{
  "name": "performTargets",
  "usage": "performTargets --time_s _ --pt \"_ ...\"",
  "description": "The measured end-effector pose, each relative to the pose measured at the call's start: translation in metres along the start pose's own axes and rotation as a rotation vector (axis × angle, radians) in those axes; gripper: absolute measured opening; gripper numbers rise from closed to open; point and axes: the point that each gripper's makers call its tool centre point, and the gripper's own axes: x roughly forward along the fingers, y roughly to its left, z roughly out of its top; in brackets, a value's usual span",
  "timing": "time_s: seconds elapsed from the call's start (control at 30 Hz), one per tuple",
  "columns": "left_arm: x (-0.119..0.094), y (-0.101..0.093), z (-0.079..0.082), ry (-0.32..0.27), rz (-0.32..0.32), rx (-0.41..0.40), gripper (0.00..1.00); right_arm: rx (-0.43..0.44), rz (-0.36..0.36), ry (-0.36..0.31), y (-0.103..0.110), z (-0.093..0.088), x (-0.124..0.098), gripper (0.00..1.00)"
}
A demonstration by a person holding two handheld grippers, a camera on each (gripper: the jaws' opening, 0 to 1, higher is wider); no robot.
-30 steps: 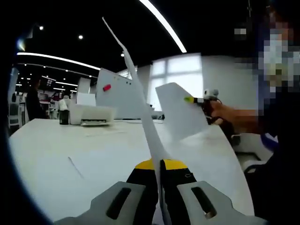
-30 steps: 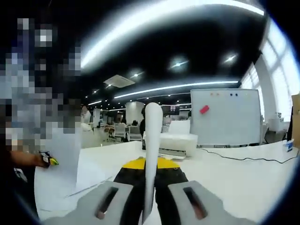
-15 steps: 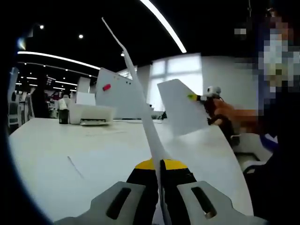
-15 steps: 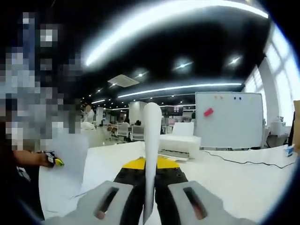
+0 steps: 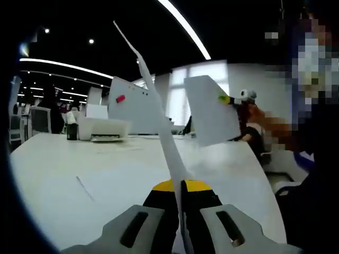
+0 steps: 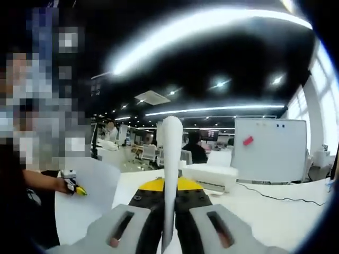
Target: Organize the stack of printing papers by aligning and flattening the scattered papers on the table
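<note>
Both claws were clamped on one sheet of paper, held up above a white table.
Left claw pinched the paper edge-on, the sheet rising toward 12 o'clock; right claw gripped its far corner at 2 o'clock. Right claw's own view showed paper upright between closed jaws, left claw at 9 o'clock. Printer sat on the table.

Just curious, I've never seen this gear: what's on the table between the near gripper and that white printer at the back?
In the left gripper view, mostly bare white table lies between the left gripper and the printer, crossed by one thin dark line.
</note>
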Motion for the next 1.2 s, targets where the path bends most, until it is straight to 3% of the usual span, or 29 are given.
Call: performTargets --time_s 0.7,1.2 --pt "0.0 -0.001 0.0 0.0 -0.002 0.001 0.06 -0.056 0.142 -0.028 0.076 0.034 0.013 0.0" --pt "0.0 -0.001 -0.001 0.001 -0.002 0.007 0.06 -0.062 0.197 -0.008 0.106 0.032 0.02 0.0"
